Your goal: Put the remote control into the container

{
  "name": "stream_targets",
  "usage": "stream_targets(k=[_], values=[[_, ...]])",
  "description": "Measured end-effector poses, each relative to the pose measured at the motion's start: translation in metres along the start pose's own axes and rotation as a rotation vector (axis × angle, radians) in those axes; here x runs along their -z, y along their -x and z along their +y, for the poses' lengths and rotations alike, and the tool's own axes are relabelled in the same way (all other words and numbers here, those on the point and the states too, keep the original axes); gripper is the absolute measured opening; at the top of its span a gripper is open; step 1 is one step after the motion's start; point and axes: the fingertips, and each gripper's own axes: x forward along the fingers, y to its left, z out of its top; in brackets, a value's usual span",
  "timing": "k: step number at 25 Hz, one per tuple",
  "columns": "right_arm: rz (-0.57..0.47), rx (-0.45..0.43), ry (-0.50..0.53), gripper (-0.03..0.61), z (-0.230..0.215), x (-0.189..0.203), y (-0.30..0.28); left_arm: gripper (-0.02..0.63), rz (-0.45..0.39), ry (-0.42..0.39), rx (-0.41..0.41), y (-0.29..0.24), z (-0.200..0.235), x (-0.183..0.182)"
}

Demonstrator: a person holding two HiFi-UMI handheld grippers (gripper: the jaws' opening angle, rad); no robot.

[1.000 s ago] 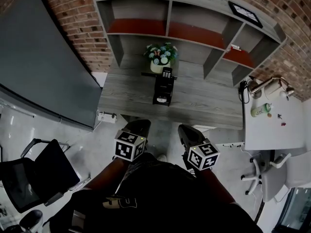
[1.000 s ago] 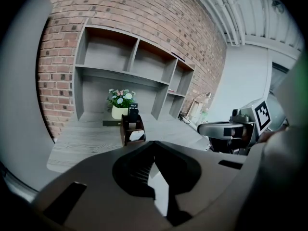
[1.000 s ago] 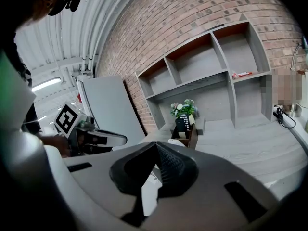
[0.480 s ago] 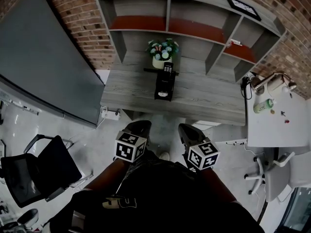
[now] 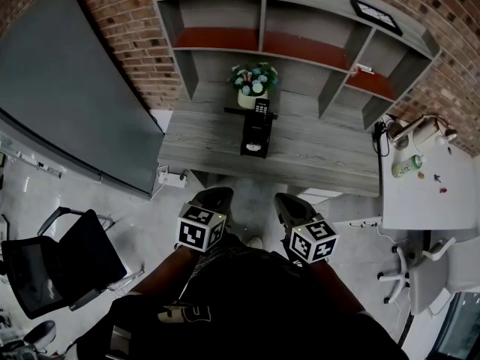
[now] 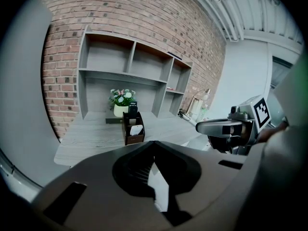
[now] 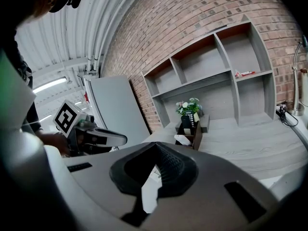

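Note:
A dark brown container (image 5: 255, 132) stands on the grey desk (image 5: 202, 145), in front of a flower pot (image 5: 253, 87). A black remote control (image 5: 259, 108) stands upright in its rear part, and a white object (image 5: 253, 147) lies in its front part. The left gripper view also shows the container (image 6: 134, 133) and remote control (image 6: 133, 108), as does the right gripper view, container (image 7: 194, 133) and remote control (image 7: 186, 120). My left gripper (image 5: 214, 196) and right gripper (image 5: 288, 202) hang side by side over the floor, well short of the desk. Both are shut and hold nothing.
A grey shelf unit (image 5: 300, 21) rises behind the desk against a brick wall. A large dark panel (image 5: 67, 103) leans at the left. A white table (image 5: 424, 190) with a bottle and lamp stands at the right. A black chair (image 5: 52, 265) is on the floor at lower left.
The desk and container have shifted slightly right and down in the head view. Both grippers keep their places in the picture and stay shut.

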Motion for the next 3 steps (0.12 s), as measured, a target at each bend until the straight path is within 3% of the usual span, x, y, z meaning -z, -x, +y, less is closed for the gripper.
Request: stream_targets(k=[3], values=[[0.000,-0.003,0.001,0.006,0.0019,-0.0010,-0.0006,0.008,-0.007,0.000,-0.001,0.0004,0.0014,-0.0016]])
